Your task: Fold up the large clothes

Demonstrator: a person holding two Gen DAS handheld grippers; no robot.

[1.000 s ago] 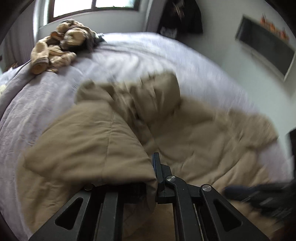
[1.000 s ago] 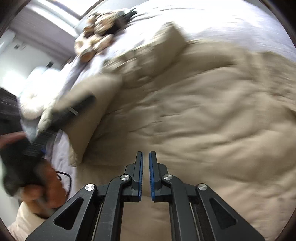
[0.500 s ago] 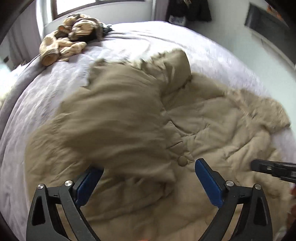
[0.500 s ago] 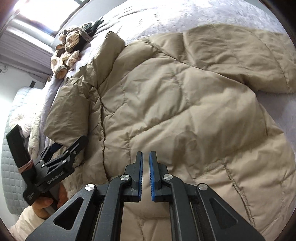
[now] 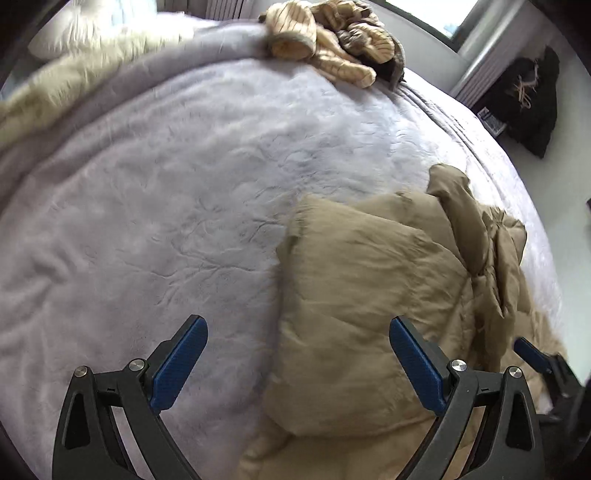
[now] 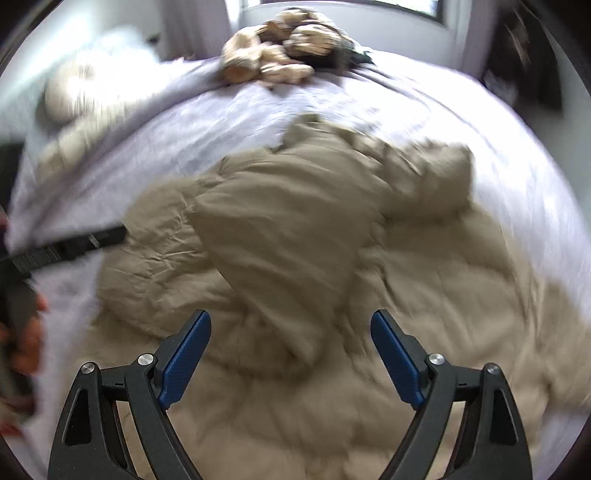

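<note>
On the bed (image 5: 155, 206), beside the far clothes pile (image 5: 332, 40), the tan jacket (image 6: 295, 236) lies sleeve-folded. Left gripper (image 5: 298, 363) gapes empty; right gripper's (image 6: 291, 363) fingers have just spread. Next, grasp the opposite sleeve squarely.

Soft daylight is coming from the window (image 6: 343, 5); fisheye edges are bending, and the right view is blurring, probably from motion.

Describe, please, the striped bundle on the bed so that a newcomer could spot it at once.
Start at the bed with its pale lilac cover and look to its far edge, under the window. The bundle sits there as a crumpled heap, apart from the coat. Unlike that plain tan coat, it is cream with thin dark stripes.
</note>
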